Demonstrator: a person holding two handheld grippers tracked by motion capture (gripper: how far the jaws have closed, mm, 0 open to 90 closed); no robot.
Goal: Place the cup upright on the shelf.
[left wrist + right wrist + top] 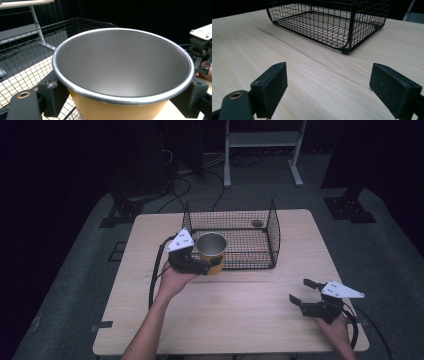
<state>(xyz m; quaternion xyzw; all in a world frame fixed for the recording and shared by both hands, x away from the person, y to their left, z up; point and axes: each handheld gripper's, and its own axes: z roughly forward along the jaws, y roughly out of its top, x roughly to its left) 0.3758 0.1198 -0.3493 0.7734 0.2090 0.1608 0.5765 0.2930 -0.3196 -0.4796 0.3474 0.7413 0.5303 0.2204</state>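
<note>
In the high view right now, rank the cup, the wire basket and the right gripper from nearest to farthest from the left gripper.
1. cup: held in the left gripper.
2. wire basket: just behind the cup.
3. right gripper: far off at the table's right front.

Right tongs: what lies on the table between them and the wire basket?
Nothing: in the right gripper view, bare wooden table runs from the open right tongs to the wire basket.

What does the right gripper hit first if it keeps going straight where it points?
Probably the wire basket: the right gripper has open fingers aimed at its near corner over bare table. Depth unclear.
</note>
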